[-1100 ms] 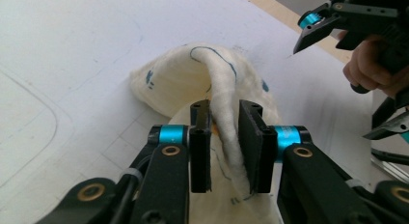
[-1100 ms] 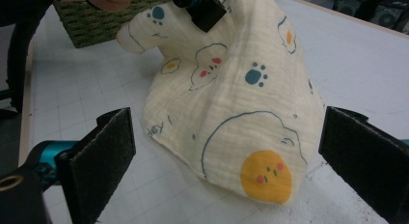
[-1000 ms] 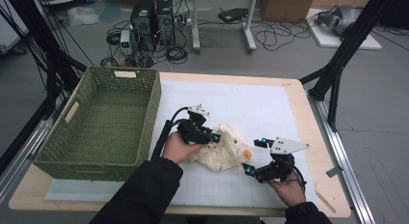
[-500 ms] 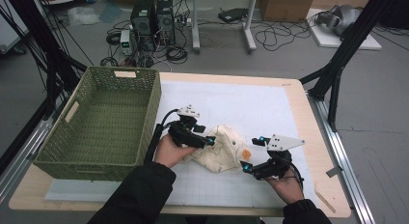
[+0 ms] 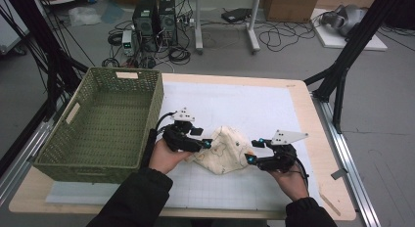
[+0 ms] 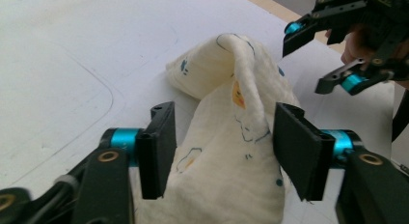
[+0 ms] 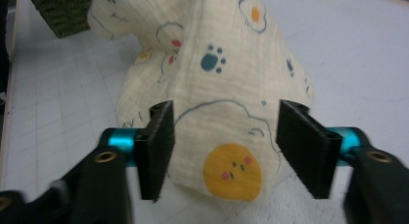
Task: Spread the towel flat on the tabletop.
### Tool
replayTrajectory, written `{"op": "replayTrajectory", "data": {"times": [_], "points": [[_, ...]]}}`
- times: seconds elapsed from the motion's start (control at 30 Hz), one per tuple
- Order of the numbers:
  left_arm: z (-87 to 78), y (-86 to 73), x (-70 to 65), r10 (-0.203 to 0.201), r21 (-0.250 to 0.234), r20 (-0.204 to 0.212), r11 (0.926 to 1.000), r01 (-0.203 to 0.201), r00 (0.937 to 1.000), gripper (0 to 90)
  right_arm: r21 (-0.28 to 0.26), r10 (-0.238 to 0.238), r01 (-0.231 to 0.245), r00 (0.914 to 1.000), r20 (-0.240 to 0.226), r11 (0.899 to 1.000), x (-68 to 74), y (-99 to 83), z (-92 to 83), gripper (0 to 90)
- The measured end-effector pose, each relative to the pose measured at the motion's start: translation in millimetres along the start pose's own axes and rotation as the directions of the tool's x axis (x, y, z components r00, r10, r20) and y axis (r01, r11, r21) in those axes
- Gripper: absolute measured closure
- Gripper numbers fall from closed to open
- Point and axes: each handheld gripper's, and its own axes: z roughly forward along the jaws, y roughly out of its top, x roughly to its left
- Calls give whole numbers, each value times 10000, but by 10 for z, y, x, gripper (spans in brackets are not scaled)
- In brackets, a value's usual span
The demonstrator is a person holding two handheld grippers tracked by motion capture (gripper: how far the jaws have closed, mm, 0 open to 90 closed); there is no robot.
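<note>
- We see the printed cream cloth point(image 5: 222, 156) bunched in a heap on the white mat of the table point(image 5: 293, 97), right of the green basket point(image 5: 105, 122).
- Our left hand-held gripper point(image 6: 222, 151) has its jaws partly apart around the cloth's near end; they have just been closing.
- Our right hand-held gripper point(image 7: 226, 147) straddles the opposite end, its jaws also just closing in, pads not yet pressing.

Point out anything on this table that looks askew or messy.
The printed cloth lies bunched in a crumpled heap on the white mat, one fold standing up instead of flat. The green basket beside it sits square and undamaged. Nothing is spilled.
</note>
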Motion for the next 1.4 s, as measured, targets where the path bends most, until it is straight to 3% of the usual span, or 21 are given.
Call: {"op": "replayTrajectory", "data": {"times": [0.13,0.23,0.43,0.6,0.7,0.83,0.97,1.07,1.2,1.4], "points": [[31,-87,-5,55,132,62,9999,-56,10000,593,907,-85,95,9999,-112,9958,-40,-28,126,544],[62,-162,-15,60,349,237,9994,-68,9997,653,1390,-250,277,9995,-211,9899,-50,-39,197,661],[118,-288,-8,-170,700,484,9975,135,9987,629,2292,-495,582,9978,-437,9716,-60,-70,297,894],[145,-323,-30,-121,879,561,9961,72,9984,610,2520,-773,908,9950,-633,9635,-49,-78,298,897],[177,-355,-44,-47,1068,617,9943,-19,9981,676,2543,-703,837,9956,-612,9635,-44,-90,231,894],[259,-424,-73,22,1444,656,9895,-116,9978,813,1820,-94,135,9997,-235,9832,-106,-100,154,650],[326,-462,-79,20,1706,642,9853,-129,9979,836,1960,-176,165,9998,41,9805,-106,-96,241,590],[351,-469,-81,42,1855,680,9825,-168,9977,835,2251,-353,326,9993,76,9738,-104,-106,319,640],[345,-464,-79,-35,1779,731,9840,-96,9973,783,2374,-507,460,9986,138,9703,-126,-108,309,858],[235,-419,-62,-336,1050,612,9941,271,9976,579,2549,-706,706,9975,-90,9644,-117,-116,248,876]]}}
